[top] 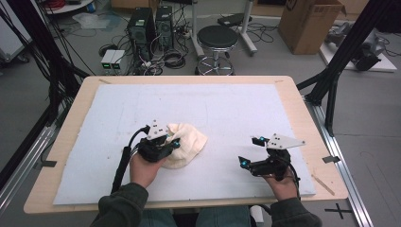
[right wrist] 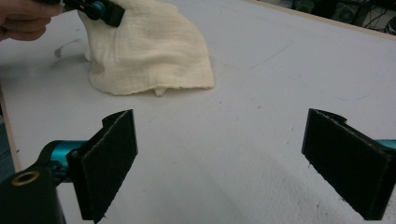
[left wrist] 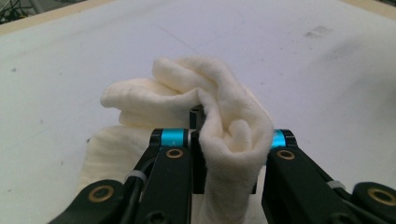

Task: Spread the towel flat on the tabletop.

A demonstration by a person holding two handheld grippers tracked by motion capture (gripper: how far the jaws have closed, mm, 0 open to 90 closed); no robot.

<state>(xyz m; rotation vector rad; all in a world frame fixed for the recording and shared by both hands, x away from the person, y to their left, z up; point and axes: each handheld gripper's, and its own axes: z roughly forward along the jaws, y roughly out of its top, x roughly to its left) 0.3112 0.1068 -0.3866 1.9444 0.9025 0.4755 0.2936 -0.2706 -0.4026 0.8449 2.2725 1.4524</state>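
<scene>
1. The cream cloth (top: 185, 144) lies bunched on the white mat (top: 236, 109), toward the person's left and near the front edge; most of it rests on the mat, and one gathered fold is raised off it.
2. The left gripper (top: 171, 143) is clamped on that fold. In the left gripper view the cloth (left wrist: 224, 126) is pinched between the jaws and wraps over one of them, so the grip sits at a bunched edge rather than a flat layer, probably so that one part can be raised while the rest drapes.
3. In the right gripper view the cloth (right wrist: 149, 51) hangs from the pinch like a small tent, its lower hem touching the mat.
4. The right gripper (top: 250, 151) rests well apart from the cloth, toward the right of the mat, jaws spread wide with nothing between them, apparently in reserve to take a second edge.
5. The wooden table (top: 302, 109) borders the mat on all sides.
</scene>
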